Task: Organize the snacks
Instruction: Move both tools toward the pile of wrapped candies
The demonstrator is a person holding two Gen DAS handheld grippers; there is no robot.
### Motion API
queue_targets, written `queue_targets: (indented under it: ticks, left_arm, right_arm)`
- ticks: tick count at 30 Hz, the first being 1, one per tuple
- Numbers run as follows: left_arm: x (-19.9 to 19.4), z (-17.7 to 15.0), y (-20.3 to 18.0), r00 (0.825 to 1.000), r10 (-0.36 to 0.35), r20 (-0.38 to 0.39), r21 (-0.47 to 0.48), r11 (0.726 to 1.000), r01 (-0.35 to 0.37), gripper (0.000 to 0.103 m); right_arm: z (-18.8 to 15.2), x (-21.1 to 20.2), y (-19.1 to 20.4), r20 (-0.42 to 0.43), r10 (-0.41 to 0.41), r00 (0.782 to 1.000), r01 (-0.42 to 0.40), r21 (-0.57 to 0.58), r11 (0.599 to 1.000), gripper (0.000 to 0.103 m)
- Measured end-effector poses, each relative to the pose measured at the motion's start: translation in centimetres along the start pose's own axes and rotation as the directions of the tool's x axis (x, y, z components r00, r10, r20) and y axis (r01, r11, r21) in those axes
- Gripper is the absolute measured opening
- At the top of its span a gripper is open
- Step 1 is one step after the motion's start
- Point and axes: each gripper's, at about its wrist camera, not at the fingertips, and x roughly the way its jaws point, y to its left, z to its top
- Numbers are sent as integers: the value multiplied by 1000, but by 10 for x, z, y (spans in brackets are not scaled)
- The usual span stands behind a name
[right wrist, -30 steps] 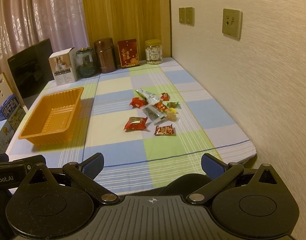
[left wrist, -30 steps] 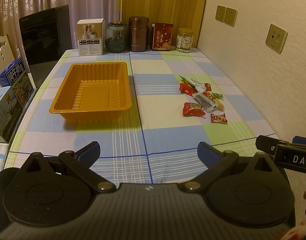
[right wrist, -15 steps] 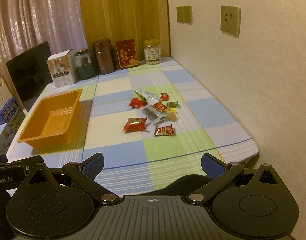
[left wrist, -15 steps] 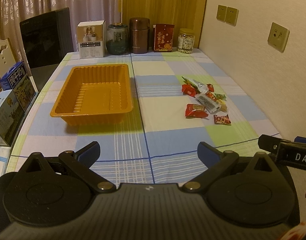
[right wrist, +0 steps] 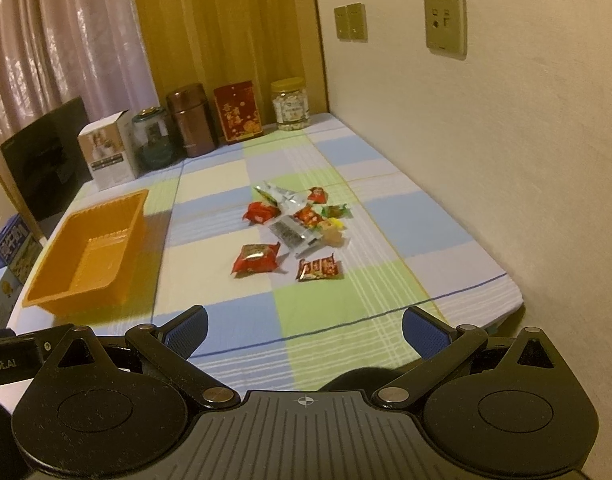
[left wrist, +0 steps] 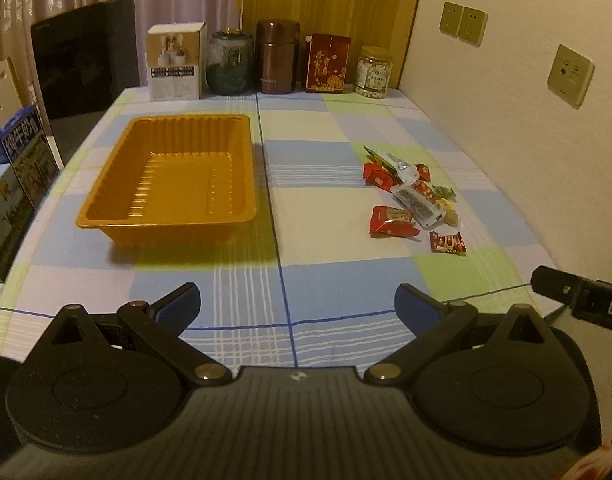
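Your snacks (right wrist: 294, 232) lie in a small pile on the worktop (right wrist: 386, 216), right of the empty orange tray (left wrist: 166, 176); they look light, soft and crinkly, so pinch a wrapper end; the pile's bottom packets are partly hidden; left gripper (left wrist: 296, 308) and right gripper (right wrist: 304, 326) fingers are spread wide, holding nothing.

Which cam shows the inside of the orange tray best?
Left wrist. It looks down into the orange tray nearly head-on, so the ribbed floor and all four walls show, sharp. In the right wrist view the tray sits at the left edge, oblique and motion-blurred.
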Motion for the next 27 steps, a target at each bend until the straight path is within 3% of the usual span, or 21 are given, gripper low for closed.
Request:
queue_targets:
  ticks: [10,18,20,22,27]
  left_arm:
    - [44,25,-5,999,-49,-10,32,998,49,103]
    - [91,42,-14,996,-88,-3,145,986,87,102]
    - [105,45,-16,996,-89,-8,159,983,89,102]
    - [118,48,-16,995,-95,-22,160,982,97,99]
    - [145,55,-23,990,-132,-44,209,968,138,96]
  right_arm:
    - [30,23,-27,65,-10,998,10,3,1000,103]
    - [37,86,-54,9,6,1000,-5,-115,993,102]
    - [35,106,-56,-15,29,999,-31,-166,986,98]
    - [33,127,-59,-61,49,997,-61,-204,977,84]
    - [21,172,-55,-122,104,987,-142,-360,922,76]
